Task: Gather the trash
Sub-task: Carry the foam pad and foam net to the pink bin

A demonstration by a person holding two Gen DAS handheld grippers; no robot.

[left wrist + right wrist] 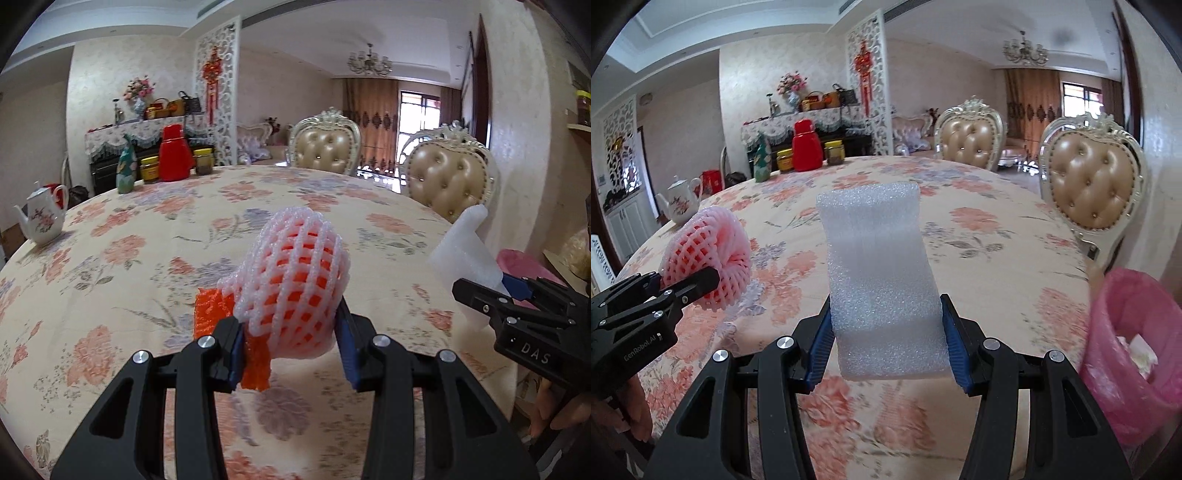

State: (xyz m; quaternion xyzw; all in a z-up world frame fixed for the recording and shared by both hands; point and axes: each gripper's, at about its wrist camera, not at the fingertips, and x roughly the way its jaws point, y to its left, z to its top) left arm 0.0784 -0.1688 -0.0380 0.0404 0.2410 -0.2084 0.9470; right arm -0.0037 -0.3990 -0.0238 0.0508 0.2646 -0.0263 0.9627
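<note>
My left gripper (290,343) is clamped on a foam net (295,284) — pink-white mesh with an orange piece (218,314) inside that pokes out on the left and hangs below the left finger. The blue pads press it from both sides, and it is held up off the table (147,240). From the right wrist view the same net (709,258) shows at the left, with the left gripper (683,288) closed on it.

My right gripper (886,339) is clamped on a foam sheet (879,266), white and bent a little, standing up between the fingers with its far end tilted away from me. From the left wrist view the sheet (465,251) sticks up at the right edge, held by the right gripper (513,291).

To the right, near me and beside the table's edge, is a bin (1130,350) lined with a pink bag — some pale scraps lie in it.

The table wears a floral cloth. At its far left stand a teapot (40,218), a red flask (175,153), two jars (149,170) and a green bottle (125,166). Two tufted chairs (447,177) stand at the far right side.
</note>
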